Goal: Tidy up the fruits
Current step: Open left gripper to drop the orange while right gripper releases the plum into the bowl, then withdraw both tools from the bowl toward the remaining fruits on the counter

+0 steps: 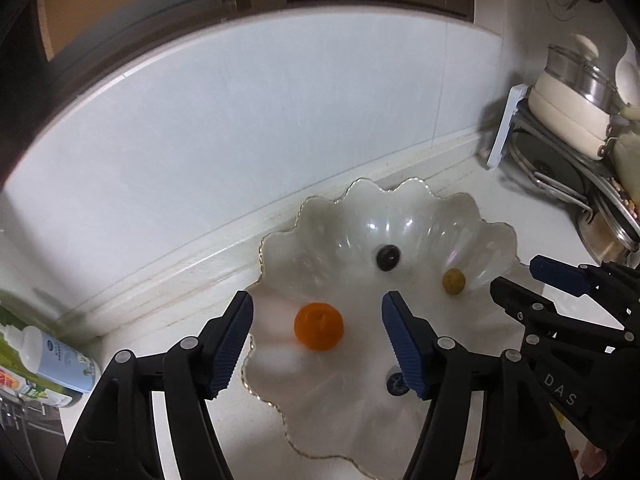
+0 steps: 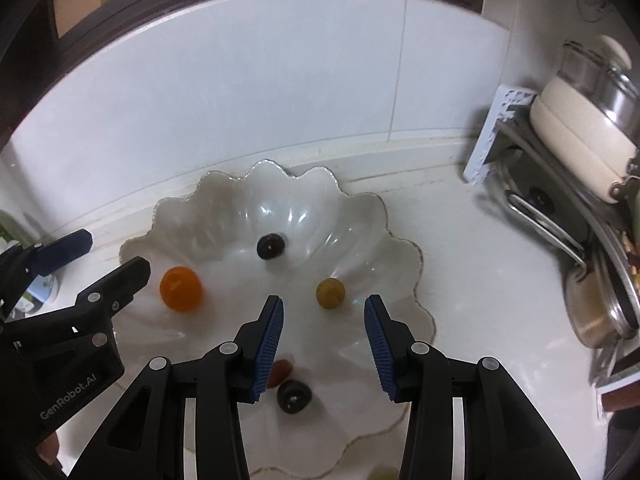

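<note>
Bowl: a white scalloped bowl [image 1: 400, 208] sits on the white desk [image 2: 480, 264], close to the back edge where the desk meets the tiled wall [image 1: 240, 120].
Orange: a small orange fruit [image 1: 319, 325] lies on the bowl's left side, loose, with the left claw's two pads either side of it in the left view but not touching it.
Dark fruit: one dark round fruit [image 1: 388, 257] lies at the bowl's middle; a second [image 2: 294, 396] lies near the bowl's front rim, below the right claw.
Tan fruit: a small yellow-brown fruit [image 2: 330, 293] lies on the bowl's right side, apart from the others.
Red fruit: a reddish one [image 2: 280, 372] lies half hidden behind the right claw's left pad, just beside the front dark fruit.
Left claw: [image 1: 316, 344] spread above the bowl's left side, pinching nothing.
Right claw: [image 2: 324, 348] spread more narrowly above the bowl's front right, nothing between its pads.
Pots: a cream pot [image 2: 580, 140] on a rack and metal pans stand at the desk's right end.
Bottle: a white bottle [image 1: 56, 356] lies at the desk's left edge.
</note>
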### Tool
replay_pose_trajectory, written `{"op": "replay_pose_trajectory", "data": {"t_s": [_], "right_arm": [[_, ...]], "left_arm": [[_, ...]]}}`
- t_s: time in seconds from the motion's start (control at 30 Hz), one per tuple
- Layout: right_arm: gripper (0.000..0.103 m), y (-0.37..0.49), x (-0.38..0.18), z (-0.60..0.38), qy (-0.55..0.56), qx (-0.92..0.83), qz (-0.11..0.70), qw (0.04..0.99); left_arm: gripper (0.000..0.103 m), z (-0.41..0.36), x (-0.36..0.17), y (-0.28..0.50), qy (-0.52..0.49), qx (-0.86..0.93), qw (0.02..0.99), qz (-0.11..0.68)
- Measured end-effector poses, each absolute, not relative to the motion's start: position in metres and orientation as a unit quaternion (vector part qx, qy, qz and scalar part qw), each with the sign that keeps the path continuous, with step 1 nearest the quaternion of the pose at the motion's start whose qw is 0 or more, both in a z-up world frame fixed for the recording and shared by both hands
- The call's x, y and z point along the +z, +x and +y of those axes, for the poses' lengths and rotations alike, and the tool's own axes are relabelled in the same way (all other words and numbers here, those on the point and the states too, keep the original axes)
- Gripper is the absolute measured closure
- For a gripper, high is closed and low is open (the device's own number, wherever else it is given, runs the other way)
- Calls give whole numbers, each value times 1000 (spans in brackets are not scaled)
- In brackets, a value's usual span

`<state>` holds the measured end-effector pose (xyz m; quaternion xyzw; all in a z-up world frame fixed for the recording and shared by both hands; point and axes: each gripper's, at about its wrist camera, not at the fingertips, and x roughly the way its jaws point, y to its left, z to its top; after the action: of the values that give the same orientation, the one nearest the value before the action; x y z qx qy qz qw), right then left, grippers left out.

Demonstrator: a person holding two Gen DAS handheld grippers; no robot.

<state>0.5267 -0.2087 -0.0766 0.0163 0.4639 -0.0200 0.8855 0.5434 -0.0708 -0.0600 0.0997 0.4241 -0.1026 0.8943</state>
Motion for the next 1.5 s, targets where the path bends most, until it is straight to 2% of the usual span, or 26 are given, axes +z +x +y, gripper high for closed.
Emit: {"op": "replay_pose_trajectory", "data": {"t_s": [0.53, 0.87, 1.5], "right_arm": [[60, 454, -23, -218, 33, -29, 386, 921], [60, 409, 2, -225, 30, -38, 347, 937], [60, 342, 5, -238, 58, -55, 328, 941]], "left_arm": [[30, -74, -10, 478, 97, -126, 921, 356], [30, -77, 9, 438, 91, -150, 930, 323], [25, -85, 18, 374, 104, -177, 935, 288]]}}
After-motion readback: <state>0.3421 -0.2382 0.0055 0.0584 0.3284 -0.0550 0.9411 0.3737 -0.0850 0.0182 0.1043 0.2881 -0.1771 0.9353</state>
